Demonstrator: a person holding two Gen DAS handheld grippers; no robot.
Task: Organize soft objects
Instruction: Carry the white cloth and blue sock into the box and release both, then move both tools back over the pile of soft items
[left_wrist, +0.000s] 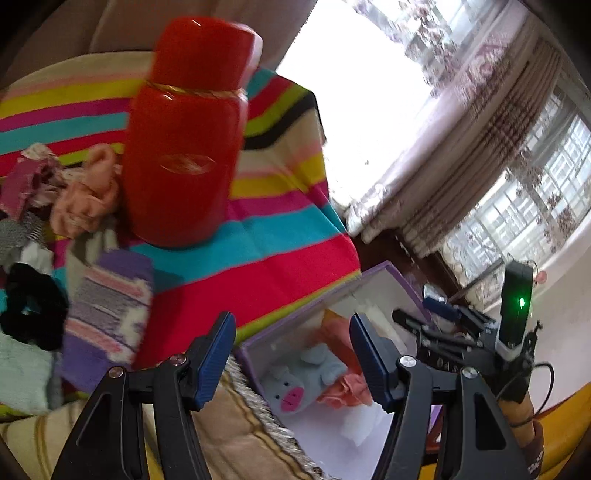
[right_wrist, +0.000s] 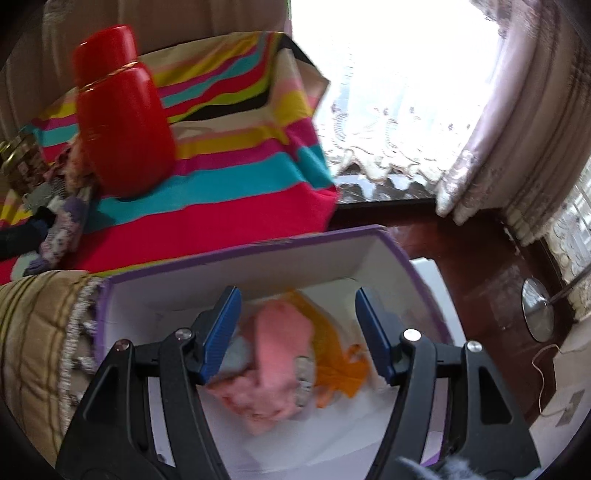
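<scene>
A purple-rimmed white box (right_wrist: 258, 245) stands beside the striped cloth. In the right wrist view my right gripper (right_wrist: 297, 332) is open above it, over a pink soft item (right_wrist: 280, 350) and an orange cloth (right_wrist: 332, 358) inside. In the left wrist view my left gripper (left_wrist: 291, 360) is open and empty over the box's near edge (left_wrist: 295, 314); a grey plush pig (left_wrist: 295, 384) and pink fabric (left_wrist: 347, 391) lie in the box. On the cloth at left lie a purple striped sock (left_wrist: 107, 317), a black scrunchie (left_wrist: 33, 306) and peach fabric (left_wrist: 88, 195).
A red bottle (left_wrist: 184, 147) stands on the striped cloth (left_wrist: 280, 229); it also shows in the right wrist view (right_wrist: 122, 122). A fringed tan cushion (right_wrist: 40, 347) borders the box. The right gripper's body (left_wrist: 480, 332) is at right. Curtains (right_wrist: 517, 110) hang behind.
</scene>
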